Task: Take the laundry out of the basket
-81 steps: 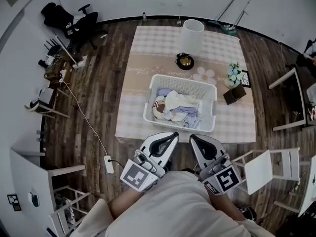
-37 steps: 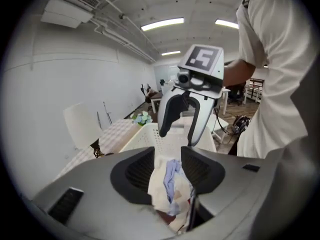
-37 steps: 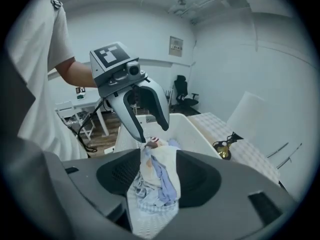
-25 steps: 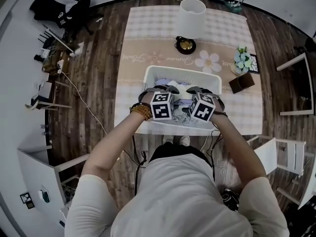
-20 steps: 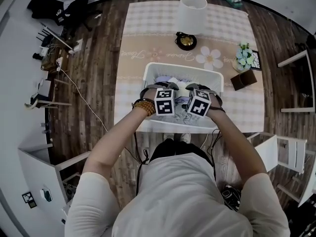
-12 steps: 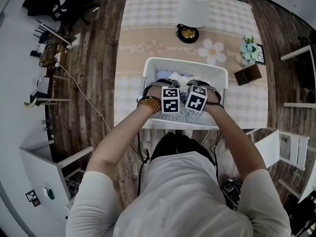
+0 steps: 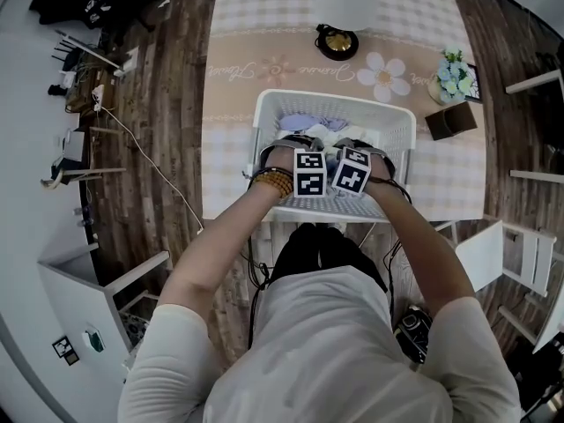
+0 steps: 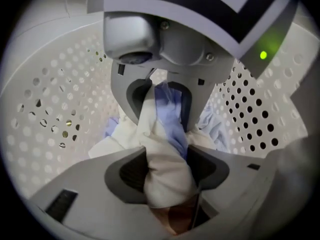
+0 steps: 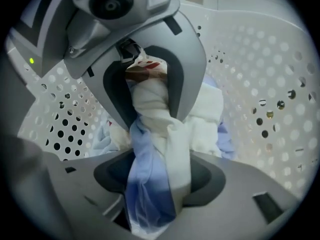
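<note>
The step in hand is the grab itself: both tools are plunged nose-down into the white perforated basket [image 7: 264, 122], which sits on the checked table [image 7: 231, 77] at the person's 12 o'clock. The two marker cubes sit side by side over its near half, the left one at the 9 o'clock side of the right. The left gripper [image 8: 166, 139] has just been closing its jaws. Its own view shows a bunched rope of laundry [image 8: 165, 176], white with a pale-blue fold, filling the gap and pressed by both pads. The right gripper [image 9: 156, 134] has likewise just been closing. It clamps a similar twist of white and blue cloth, with a scrap of red-printed fabric at the far jaw's 12 o'clock edge. The rest of the pile lies heaped toward the 12 o'clock wall of the basket, and nothing has left it yet, so I judge the task barely begun. The next move looks like a straight lift to clear the rim, then a carry to bare tabletop at 9 or 3 o'clock. Since both tools seem to bite into one tangled heap, the two should probably rise together, and pieces trailing below may snag on the basket wall or drop back.
</note>
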`<state>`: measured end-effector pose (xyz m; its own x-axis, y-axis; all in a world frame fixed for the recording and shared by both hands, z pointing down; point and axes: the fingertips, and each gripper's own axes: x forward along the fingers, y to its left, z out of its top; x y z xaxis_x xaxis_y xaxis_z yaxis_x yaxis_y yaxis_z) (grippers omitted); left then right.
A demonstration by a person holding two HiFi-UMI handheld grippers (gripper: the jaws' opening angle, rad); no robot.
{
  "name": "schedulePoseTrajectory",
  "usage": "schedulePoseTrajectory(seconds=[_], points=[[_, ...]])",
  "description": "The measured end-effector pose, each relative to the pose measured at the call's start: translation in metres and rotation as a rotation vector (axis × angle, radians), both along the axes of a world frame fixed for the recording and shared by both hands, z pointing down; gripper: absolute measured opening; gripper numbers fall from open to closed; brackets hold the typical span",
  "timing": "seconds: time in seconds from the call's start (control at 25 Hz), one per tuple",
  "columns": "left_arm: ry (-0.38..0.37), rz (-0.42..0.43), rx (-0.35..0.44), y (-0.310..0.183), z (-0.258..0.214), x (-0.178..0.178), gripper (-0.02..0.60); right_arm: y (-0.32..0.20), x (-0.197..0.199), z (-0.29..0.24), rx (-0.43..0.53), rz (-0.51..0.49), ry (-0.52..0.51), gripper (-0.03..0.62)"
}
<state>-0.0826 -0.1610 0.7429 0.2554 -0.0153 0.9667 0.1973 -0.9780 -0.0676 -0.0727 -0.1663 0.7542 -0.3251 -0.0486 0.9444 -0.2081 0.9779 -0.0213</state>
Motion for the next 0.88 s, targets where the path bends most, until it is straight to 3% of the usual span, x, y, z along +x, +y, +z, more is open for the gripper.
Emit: schedulePoseTrajectory(seconds=[0.24, 0.4, 0.88], points=[[0.012, -0.01, -0.009, 0.003, -0.009, 0.003, 0.167, 0.001, 0.001, -0.009, 0.001, -0.005, -0.005, 0.203], [0.01, -0.034, -0.026, 0.004, -0.02, 0.002, 0.122, 0.004, -0.001, -0.021, -0.002, -0.008, -0.015, 0.121], [0.047, -0.06, -0.029, -0.003, -0.082, 0.005, 0.1, -0.002, 0.002, -0.081, 0.045, 0.019, -0.055, 0.092]])
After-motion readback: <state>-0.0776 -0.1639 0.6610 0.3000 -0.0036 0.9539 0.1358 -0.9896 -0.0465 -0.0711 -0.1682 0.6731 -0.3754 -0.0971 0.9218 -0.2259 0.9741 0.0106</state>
